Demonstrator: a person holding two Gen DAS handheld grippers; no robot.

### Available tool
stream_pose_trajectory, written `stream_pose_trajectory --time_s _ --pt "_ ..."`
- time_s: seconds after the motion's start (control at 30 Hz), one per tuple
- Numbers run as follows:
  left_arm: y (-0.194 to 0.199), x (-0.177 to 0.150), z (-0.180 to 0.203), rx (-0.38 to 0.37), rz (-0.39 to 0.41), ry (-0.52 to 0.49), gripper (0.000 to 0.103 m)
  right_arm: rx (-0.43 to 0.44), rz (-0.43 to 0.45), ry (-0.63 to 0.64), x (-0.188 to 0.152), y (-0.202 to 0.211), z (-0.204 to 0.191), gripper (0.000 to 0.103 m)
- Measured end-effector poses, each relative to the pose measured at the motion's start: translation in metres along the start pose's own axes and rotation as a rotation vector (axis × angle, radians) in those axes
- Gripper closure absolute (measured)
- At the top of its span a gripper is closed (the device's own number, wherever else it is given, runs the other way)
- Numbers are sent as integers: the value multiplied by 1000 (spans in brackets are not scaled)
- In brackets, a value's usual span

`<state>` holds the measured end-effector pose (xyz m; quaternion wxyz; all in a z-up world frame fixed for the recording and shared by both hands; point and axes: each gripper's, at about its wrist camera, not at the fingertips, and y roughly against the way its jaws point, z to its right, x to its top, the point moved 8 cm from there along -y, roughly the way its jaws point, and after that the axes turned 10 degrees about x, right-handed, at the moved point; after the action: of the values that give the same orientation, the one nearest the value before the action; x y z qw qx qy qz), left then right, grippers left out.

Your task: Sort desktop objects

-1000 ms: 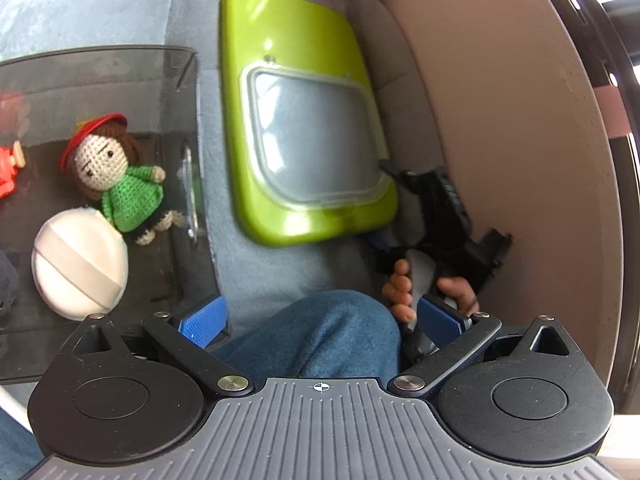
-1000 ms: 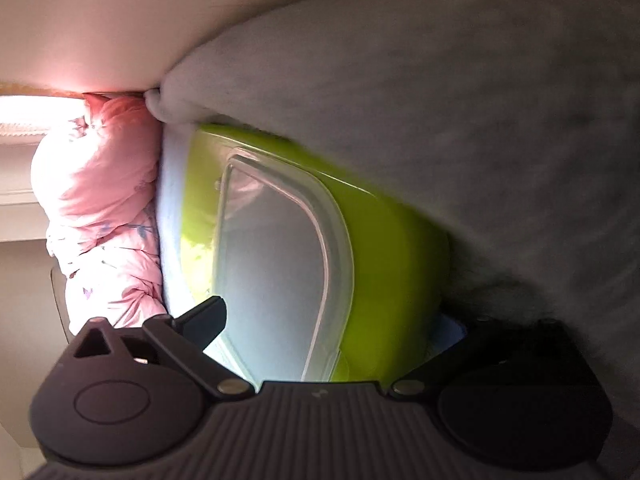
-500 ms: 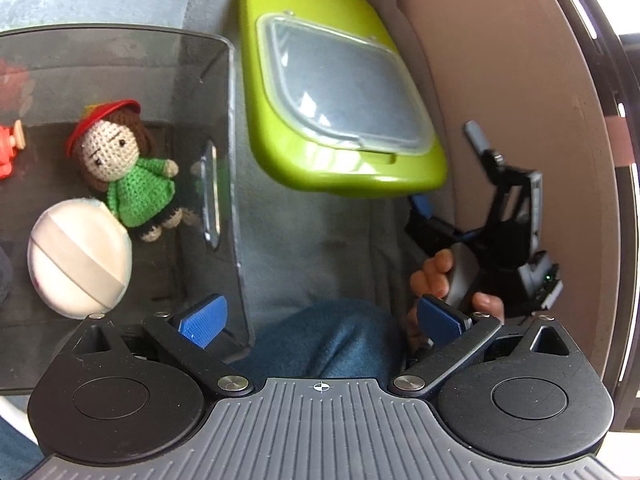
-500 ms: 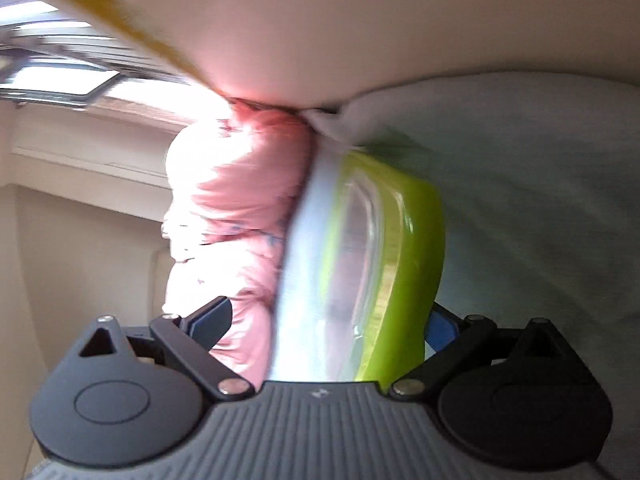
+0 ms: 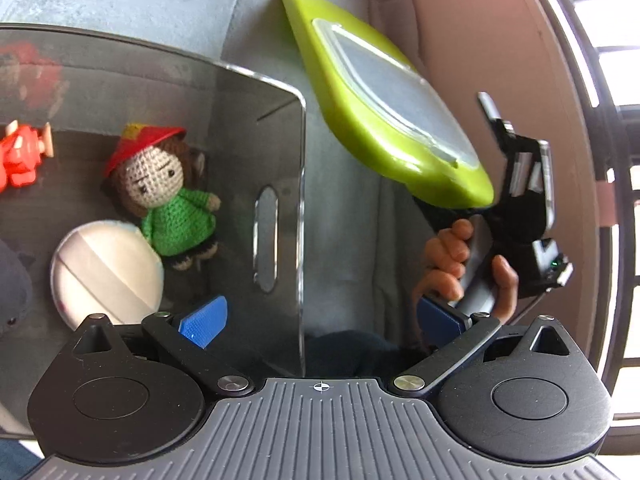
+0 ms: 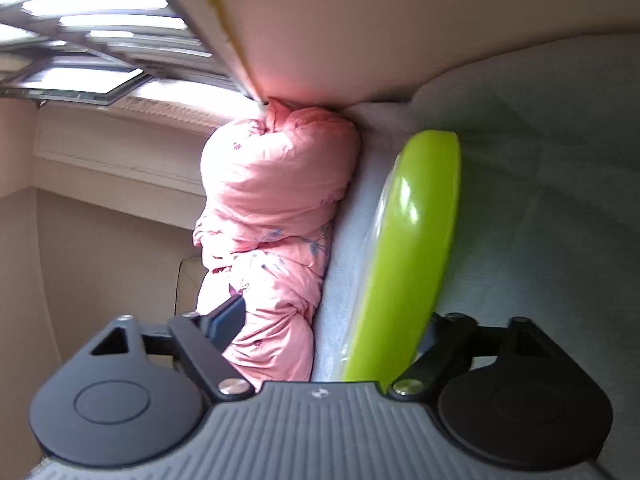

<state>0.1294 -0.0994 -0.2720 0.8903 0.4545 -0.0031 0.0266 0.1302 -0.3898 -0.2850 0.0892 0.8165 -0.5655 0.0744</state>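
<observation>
Moved: green lid (image 5: 384, 120), flat on the grey bed a second ago, now lifted clear and tilted, held at its lower corner by the right gripper (image 6: 332, 328). Its jaws have just been closing with the lid's edge between them; the lid sits against the right jaw, whether the left pad touches it cannot be told.

Clear bin (image 5: 280, 160), left of the lid, on the bed. Contents: crochet doll (image 5: 168, 196) with red hat and green dress; white round puff (image 5: 106, 272) touching the doll's lower side; red toy (image 5: 24, 156) at the far left; a dark item at the left edge, unclear.

Left gripper (image 5: 320, 320): jaws apart, empty, astride the bin's near wall.

Pink bundle (image 6: 276, 220) beyond the lid.
</observation>
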Motion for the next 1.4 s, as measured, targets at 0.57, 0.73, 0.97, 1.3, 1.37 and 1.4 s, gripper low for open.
stream_pose_trajectory --time_s 0.57,0.73,0.97,1.3,1.37,1.4 --pt "1 115 52 -73 -62 -186 0 -15 12 -300 -28 60 11 84" --pt "-54 158 57 39 -191 -126 0 51 44 -467 -34 82 21 83" --pt "-110 180 68 18 -259 -28 0 135 66 -616 -30 82 42 82" --pt "-134 169 73 4 -236 129 4 -28 194 -513 -33 100 54 37" --pt "-133 162 77 -17 -253 141 14 -80 232 -477 -44 102 50 24" --pt "-132 159 79 -39 -265 154 22 -97 236 -462 -53 99 46 24"
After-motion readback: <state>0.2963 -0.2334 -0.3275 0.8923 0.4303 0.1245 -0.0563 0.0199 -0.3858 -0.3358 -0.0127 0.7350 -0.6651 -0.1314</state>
